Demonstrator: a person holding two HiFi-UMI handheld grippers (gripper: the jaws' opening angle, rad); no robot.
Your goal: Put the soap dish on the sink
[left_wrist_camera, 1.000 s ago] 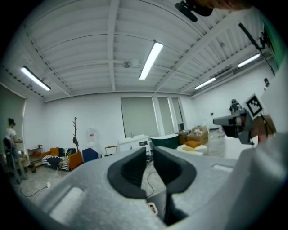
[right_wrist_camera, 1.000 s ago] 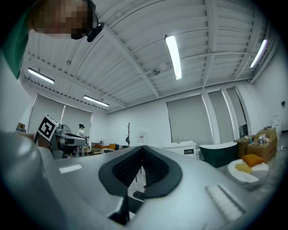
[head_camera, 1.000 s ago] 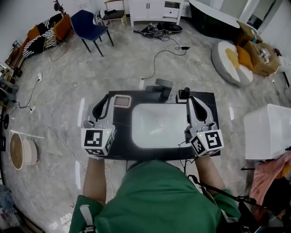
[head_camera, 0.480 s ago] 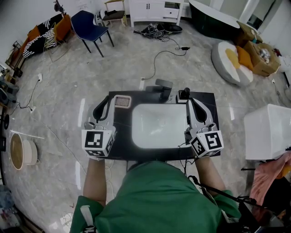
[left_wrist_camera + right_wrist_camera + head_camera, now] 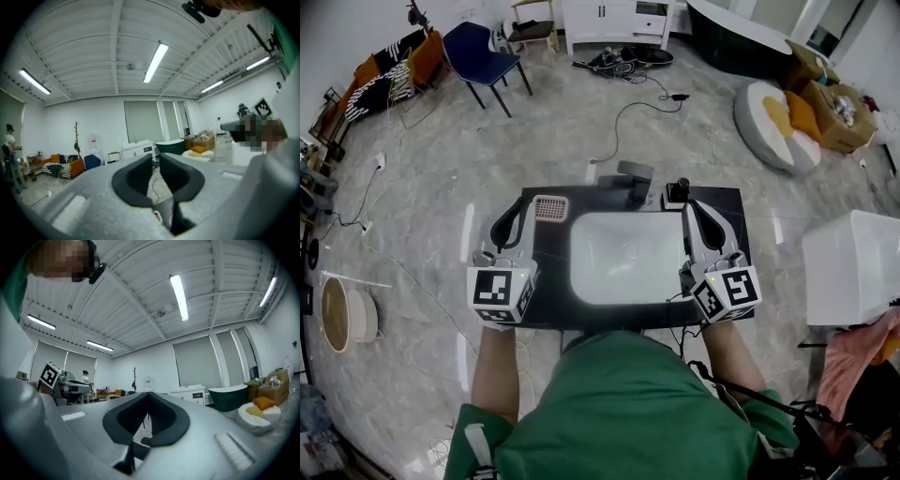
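The soap dish (image 5: 550, 208), a small pale ribbed tray, lies on the black counter (image 5: 546, 277) at the back left corner of the white sink basin (image 5: 628, 258). My left gripper (image 5: 516, 203) rests on the counter just left of the dish, apart from it. Only a narrow gap separates its pads (image 5: 139, 177), and nothing is in it. On the far side of the basin, my right gripper (image 5: 690, 207) lies along the right rim. Its fingertips (image 5: 149, 394) touch and hold nothing.
A faucet (image 5: 634, 178) and a small black object (image 5: 677, 193) stand behind the basin. A white box (image 5: 853, 272) stands to the right. A cable (image 5: 630, 112), a blue chair (image 5: 487, 52) and round cushions (image 5: 776, 127) are on the floor beyond.
Neither the grippers nor the soap dish have moved; only the head view has shifted a little.
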